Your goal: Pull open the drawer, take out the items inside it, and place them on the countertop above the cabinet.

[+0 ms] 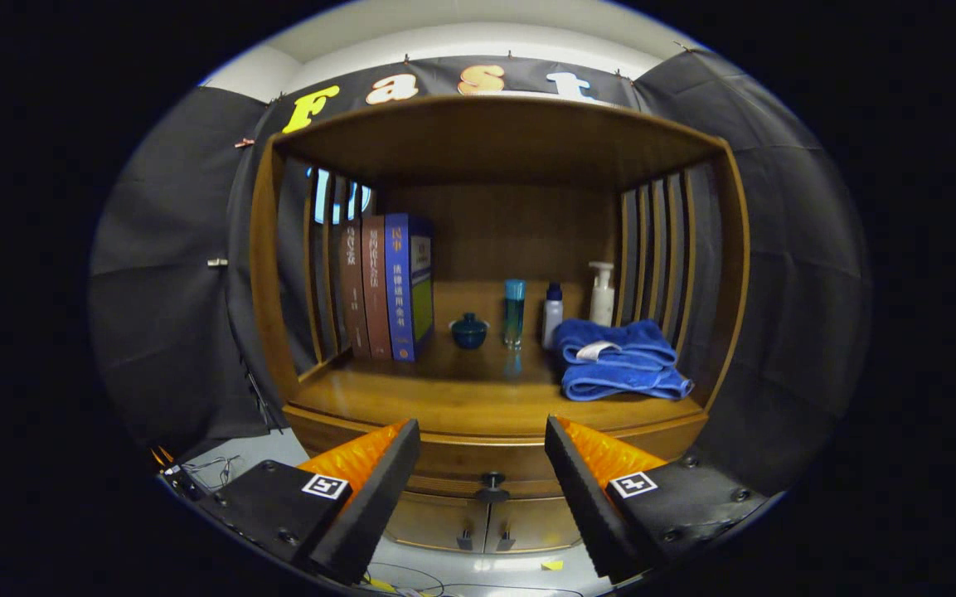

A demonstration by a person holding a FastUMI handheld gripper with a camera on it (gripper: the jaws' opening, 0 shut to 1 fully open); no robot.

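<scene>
One shallow wooden drawer with a small dark round knob sits closed in the front of the brown wooden cabinet, directly under the countertop's front edge. The knob lies in the gap between the gripper fingers, a little beyond them, and neither finger touches it. Those two fingers are spread wide apart and hold nothing.

Below the drawer, two small cabinet doors meet at the middle, each with a little dark handle, and both are closed.

Above the drawer stretches the polished wooden countertop, roofed by a wooden top board and flanked by slatted side panels. On its right part lies a folded blue towel with a white tag. Just behind the towel stand a white pump bottle and, beside it, a small white bottle with a dark blue cap. To their left stands a tall clear blue bottle, then a small dark blue lidded jar. Further left, three upright books lean together against the slats: two reddish-brown ones and one blue.

On the pale floor before the cabinet lie some thin cables and a small yellow scrap.
</scene>
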